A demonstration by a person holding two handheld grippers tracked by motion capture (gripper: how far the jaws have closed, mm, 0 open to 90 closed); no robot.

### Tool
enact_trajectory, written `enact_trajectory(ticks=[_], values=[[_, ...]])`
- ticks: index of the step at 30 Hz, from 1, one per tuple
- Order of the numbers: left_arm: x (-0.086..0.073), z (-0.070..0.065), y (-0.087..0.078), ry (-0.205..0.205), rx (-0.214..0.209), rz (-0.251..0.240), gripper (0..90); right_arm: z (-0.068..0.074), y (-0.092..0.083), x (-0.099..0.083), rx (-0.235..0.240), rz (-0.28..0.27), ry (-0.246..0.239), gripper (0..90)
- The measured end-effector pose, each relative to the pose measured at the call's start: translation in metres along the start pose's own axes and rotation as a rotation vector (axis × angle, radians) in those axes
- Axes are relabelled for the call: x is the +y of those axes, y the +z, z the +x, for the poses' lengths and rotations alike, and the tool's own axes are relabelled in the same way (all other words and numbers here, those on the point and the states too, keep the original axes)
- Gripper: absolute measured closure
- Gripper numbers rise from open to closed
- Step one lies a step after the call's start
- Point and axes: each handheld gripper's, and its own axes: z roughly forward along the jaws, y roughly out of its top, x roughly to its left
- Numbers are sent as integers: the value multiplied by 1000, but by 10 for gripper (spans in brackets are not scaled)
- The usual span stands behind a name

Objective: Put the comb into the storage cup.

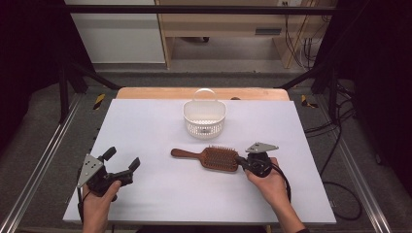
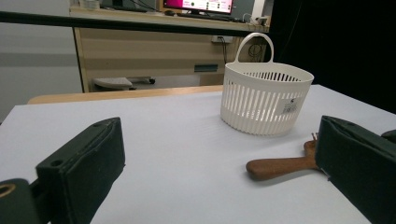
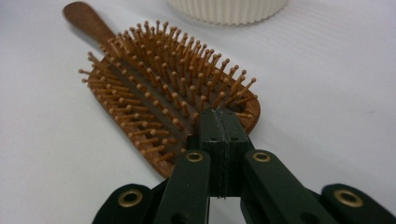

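A wooden paddle hairbrush (image 1: 214,158) lies bristles-up in the middle of the white table, its handle (image 2: 280,166) pointing left. Behind it stands a white slatted basket (image 1: 204,119) with a loop handle. My right gripper (image 1: 239,160) is at the right end of the brush head (image 3: 159,93). Its jaws are shut pad to pad (image 3: 219,116), their tips over the brush's rim and last bristles, with nothing between them. My left gripper (image 1: 123,158) rests near the table's front left, open and holding nothing. It faces the basket (image 2: 264,98), with the brush handle beside its right jaw.
The white table top (image 1: 160,194) has bare room at the left, right and front. A wooden strip (image 1: 145,93) runs along the far edge. Black frame rails (image 1: 39,165) flank the table, and cables (image 1: 335,145) lie on the floor at the right.
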Motion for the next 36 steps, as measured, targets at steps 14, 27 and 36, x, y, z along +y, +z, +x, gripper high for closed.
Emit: enact_trajectory(ticks=[14, 27, 36], values=[[-1, -2, 1, 4, -5, 16, 17, -10, 20, 18, -11, 19, -14, 900], [-2, -3, 3, 7, -19, 32, 18, -1, 41, 36, -6, 40, -66, 900], [-3, -4, 3, 11, -26, 42, 18, 26, 54, 45, 40, 46, -112, 900]])
